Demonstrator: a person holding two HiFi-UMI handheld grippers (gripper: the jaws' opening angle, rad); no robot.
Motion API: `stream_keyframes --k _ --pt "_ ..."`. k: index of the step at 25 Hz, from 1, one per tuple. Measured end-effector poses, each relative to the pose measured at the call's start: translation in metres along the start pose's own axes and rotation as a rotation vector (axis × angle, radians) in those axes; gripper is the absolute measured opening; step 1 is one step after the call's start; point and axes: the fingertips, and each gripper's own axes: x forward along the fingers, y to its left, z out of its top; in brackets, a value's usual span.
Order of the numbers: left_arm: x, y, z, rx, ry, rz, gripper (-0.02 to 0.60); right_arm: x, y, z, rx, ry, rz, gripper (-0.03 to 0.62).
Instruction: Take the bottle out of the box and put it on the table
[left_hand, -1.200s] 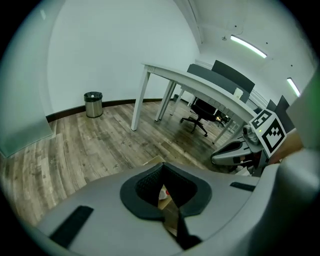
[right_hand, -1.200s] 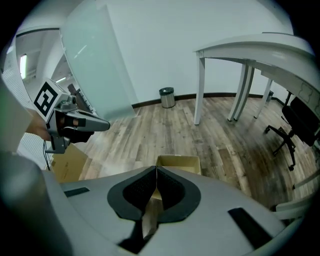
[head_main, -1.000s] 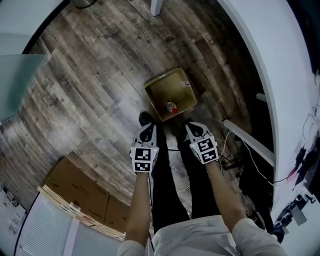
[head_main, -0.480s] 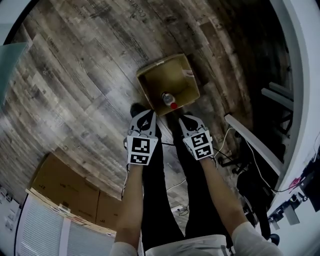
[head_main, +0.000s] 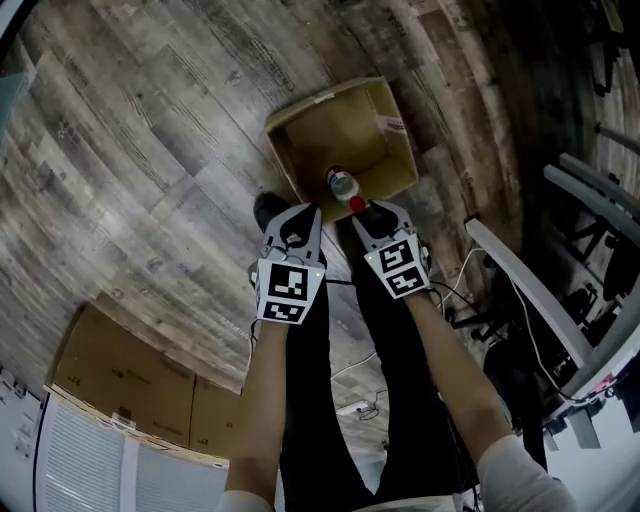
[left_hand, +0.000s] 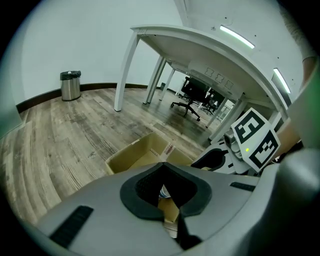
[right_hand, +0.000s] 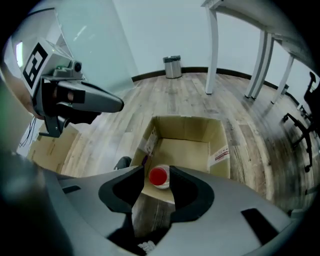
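Note:
An open cardboard box (head_main: 345, 130) stands on the wooden floor, also seen in the left gripper view (left_hand: 131, 154) and the right gripper view (right_hand: 187, 145). A clear bottle with a red cap (head_main: 346, 190) stands upright inside, against the near wall. My right gripper (head_main: 372, 212) hangs just above that wall. Its jaws have just been opening, and the red cap (right_hand: 158, 176) shows in the gap between them, untouched (right_hand: 157, 170). My left gripper (head_main: 303, 212) is beside it at the box's near left edge, tips together and empty (left_hand: 162, 165).
Flat cardboard cartons (head_main: 130, 385) lie at lower left. A white desk frame (head_main: 530, 290) and cables (head_main: 450, 300) are at right. The person's shoe (head_main: 268, 208) is by the box. A bin (left_hand: 70, 85) and an office chair (left_hand: 192, 95) stand farther off.
Both grippers have come down and forward to the box's near edge. The right one now sits over the bottle's cap, and the box looks larger and closer.

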Motion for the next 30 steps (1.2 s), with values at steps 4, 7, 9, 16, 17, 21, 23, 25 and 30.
stream_keyframes --k 4,7,9,16,17,21,23,25,30 --pt "0.019 0.005 -0.016 0.005 -0.003 0.001 0.013 0.028 -0.004 -0.009 -0.057 0.045 0.002 0.224" --pt "0.028 0.01 -0.024 0.004 -0.001 0.007 0.013 0.043 -0.003 -0.015 -0.099 0.068 0.006 0.225" --pt "0.032 0.009 -0.026 0.002 0.003 0.012 0.013 0.048 -0.004 -0.018 -0.14 0.072 -0.006 0.193" --pt "0.026 -0.001 -0.011 -0.004 -0.014 0.021 0.012 0.042 -0.005 -0.008 -0.225 0.074 -0.029 0.183" --pt "0.023 -0.003 -0.008 -0.002 -0.013 0.021 0.013 0.036 -0.004 -0.005 -0.23 0.067 -0.028 0.183" --pt "0.008 -0.013 0.009 0.008 -0.011 0.026 0.012 0.0 -0.003 0.009 -0.243 0.042 -0.027 0.183" --pt "-0.002 -0.018 0.022 0.008 -0.017 0.029 0.012 -0.022 -0.002 0.019 -0.259 0.024 -0.03 0.183" --pt "-0.012 -0.026 0.038 0.011 -0.023 0.029 0.013 -0.047 0.0 0.029 -0.274 0.006 -0.033 0.183" --pt "-0.037 -0.046 0.081 0.029 -0.051 0.027 0.014 -0.103 -0.001 0.057 -0.266 -0.041 -0.05 0.183"
